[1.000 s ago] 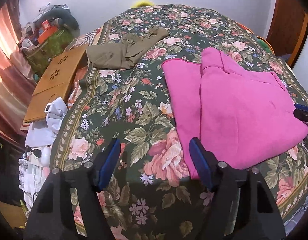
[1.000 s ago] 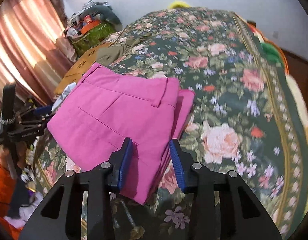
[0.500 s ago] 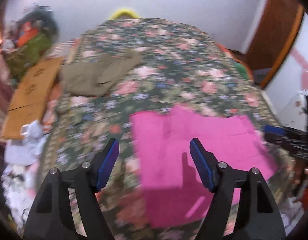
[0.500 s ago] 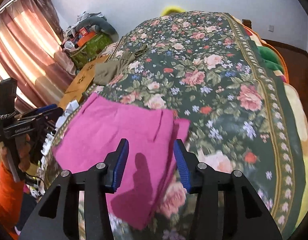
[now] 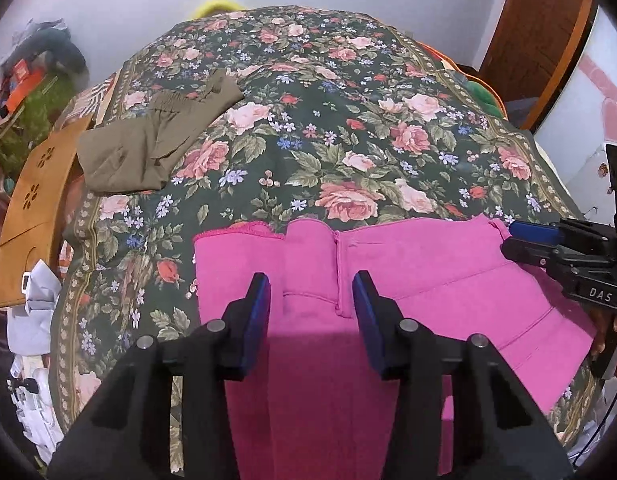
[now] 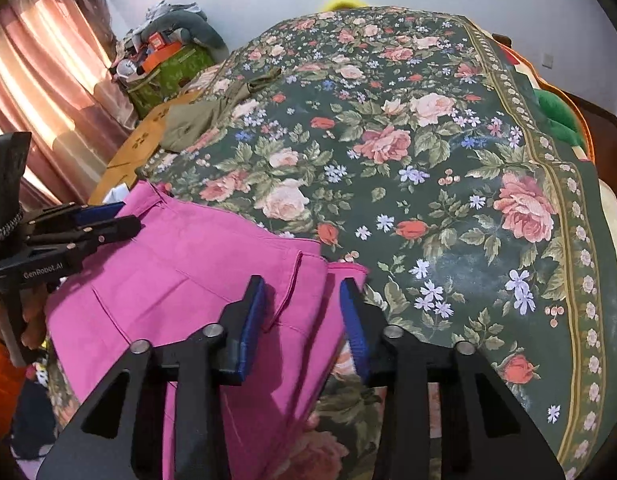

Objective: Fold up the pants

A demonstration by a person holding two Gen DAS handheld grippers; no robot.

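Clearly both the left gripper point(image 5: 311, 312) and right gripper point(image 6: 302, 316) stand apart, holding nothing, above the folded pink pants point(image 5: 408, 272) at the near edge of the bed point(image 5: 348, 128). Pinching only the top layer could undo the fold. Only the right view shows the curtain point(image 6: 48, 92).

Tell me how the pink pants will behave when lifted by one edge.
The pink pants lie flat in soft layers on the floral bedspread, so they will probably droop and unfold. The cloth looks thin, likely light. A nearby edge already hangs over the bed, so pushing may slide them.
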